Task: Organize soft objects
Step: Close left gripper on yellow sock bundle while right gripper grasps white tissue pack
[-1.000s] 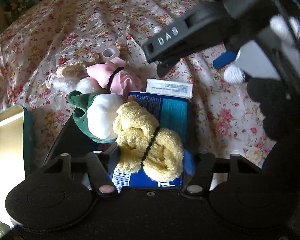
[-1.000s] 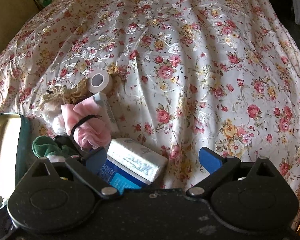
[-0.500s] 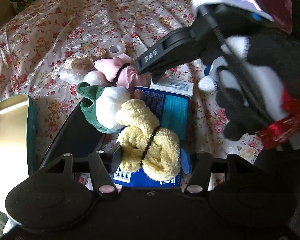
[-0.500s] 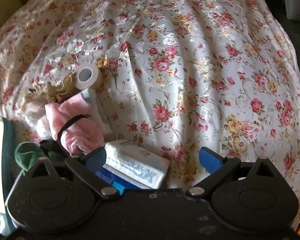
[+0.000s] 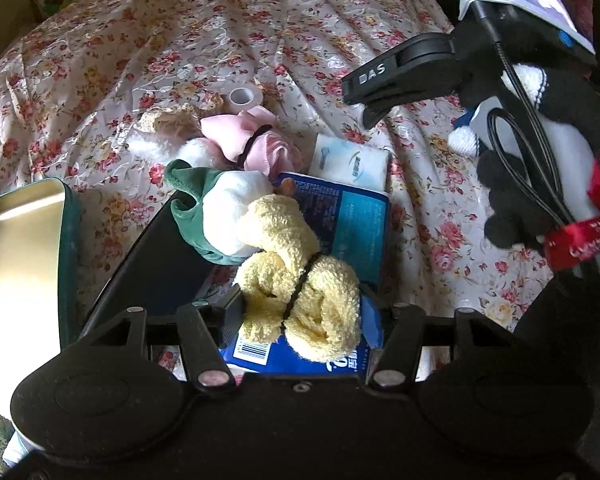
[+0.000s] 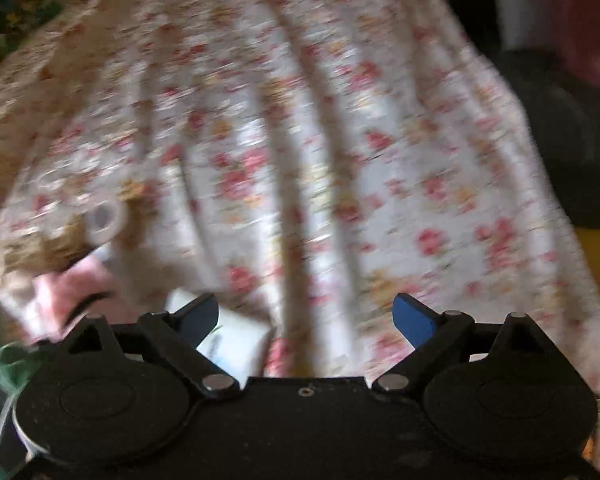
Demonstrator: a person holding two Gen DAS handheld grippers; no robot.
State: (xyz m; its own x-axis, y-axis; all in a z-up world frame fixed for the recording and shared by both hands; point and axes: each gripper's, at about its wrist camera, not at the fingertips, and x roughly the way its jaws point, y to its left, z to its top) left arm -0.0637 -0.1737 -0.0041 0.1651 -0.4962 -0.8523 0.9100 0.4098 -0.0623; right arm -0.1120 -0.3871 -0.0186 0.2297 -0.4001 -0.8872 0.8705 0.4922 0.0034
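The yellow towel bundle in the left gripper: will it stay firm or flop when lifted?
The yellow towel bundle looks soft and probably light. Its black band should keep it rolled, so it likely holds shape, though the left gripper squeezes it easily.

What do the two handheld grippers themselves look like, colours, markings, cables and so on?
Both are matte black plastic rigs with two round discs, angled linkage arms on silver pivot pins, and blue finger pads. The right gripper shows the pads clearly; the left gripper shows one blue pad. Seen from the left wrist, the right rig carries a black clamp embossed "DAS" and a looped black cable.
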